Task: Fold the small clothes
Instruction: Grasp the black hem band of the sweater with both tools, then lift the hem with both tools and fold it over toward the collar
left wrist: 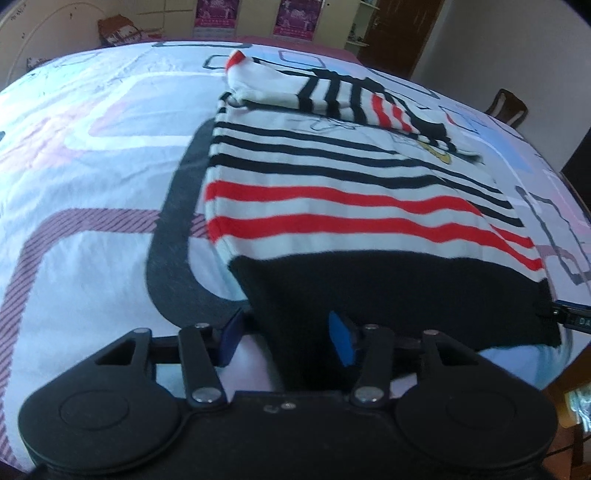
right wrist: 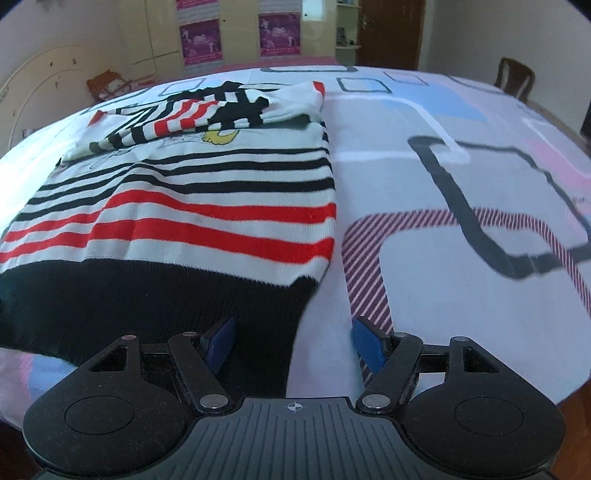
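A small knitted sweater [left wrist: 332, 206] [right wrist: 207, 206], white with black and red stripes and a broad black hem, lies flat on the bed sheet [left wrist: 92, 166] [right wrist: 443, 295]. Its striped sleeves are folded across the chest at the far end. My left gripper [left wrist: 286, 338] straddles the hem's near left corner. The black cloth lies between its blue pads [left wrist: 341, 338], and a strip of sheet shows beside the left pad. My right gripper [right wrist: 293, 345] straddles the near right corner of the hem. Its pads [right wrist: 369, 347] stand wide, and the right one is clear of the cloth.
The patterned sheet covers the whole bed, with bare sheet left and right of the sweater. A wooden chair [right wrist: 515, 77] [left wrist: 506, 107] stands past the far right corner. A brown door [right wrist: 391, 33] and a cupboard with purple posters [right wrist: 201, 42] line the back wall.
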